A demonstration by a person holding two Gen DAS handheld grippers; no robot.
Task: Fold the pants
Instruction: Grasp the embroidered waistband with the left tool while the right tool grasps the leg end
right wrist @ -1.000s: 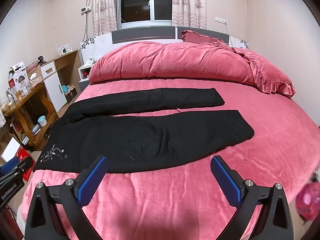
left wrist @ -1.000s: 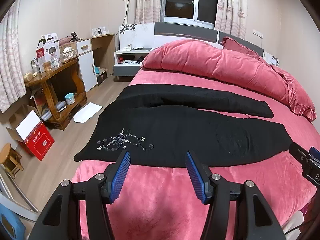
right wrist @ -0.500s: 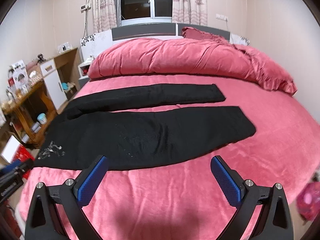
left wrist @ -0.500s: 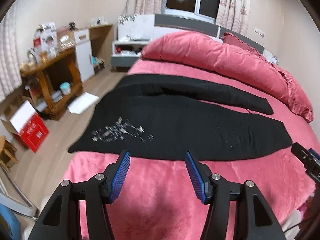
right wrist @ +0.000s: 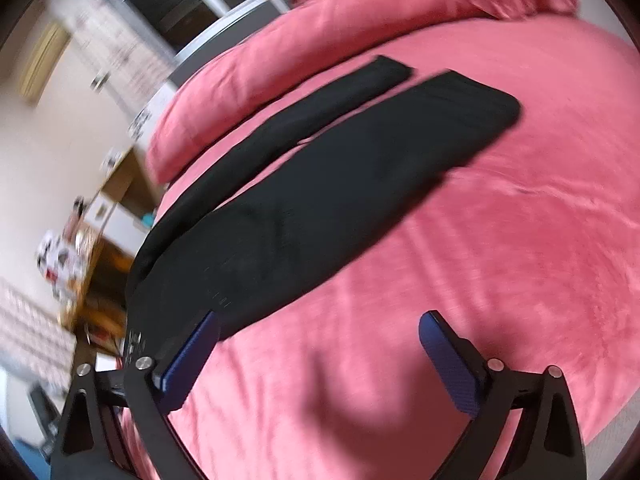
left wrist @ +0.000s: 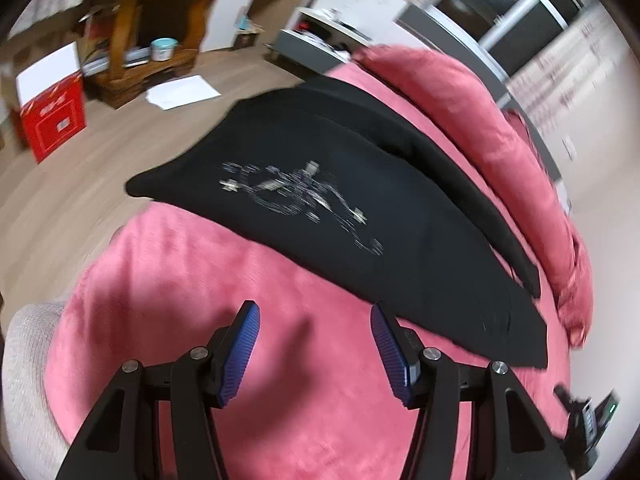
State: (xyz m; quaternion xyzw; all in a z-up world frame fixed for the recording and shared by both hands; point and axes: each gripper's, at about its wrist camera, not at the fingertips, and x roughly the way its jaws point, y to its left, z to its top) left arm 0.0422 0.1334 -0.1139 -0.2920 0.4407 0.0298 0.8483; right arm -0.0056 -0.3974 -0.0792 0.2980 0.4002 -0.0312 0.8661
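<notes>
Two grippers, both with jaws apart and nothing between the pads, hang over a pink bedspread (left wrist: 248, 432). Black pants (left wrist: 340, 216) lie flat on it, unfolded, legs side by side, just beyond the tips of both tools. Left gripper (left wrist: 316, 348): near hem edge of the waist end sits right ahead, right-hand pad almost over the cloth; silver embroidery (left wrist: 300, 196) marks that end. Right gripper (right wrist: 320, 356): the pants (right wrist: 320, 200) run away to the far right, long axis slanting from the waist at near left to the leg cuffs at far right (frames tilted and smeared, so edges are soft). Left pad looks to overlap the near edge, though contact cannot be told. Judgement: left hand is nearer the waist, right hand nearer mid-leg; both would take the near long edge. Folded duvet (right wrist: 320, 40) lies beyond, well apart.
</notes>
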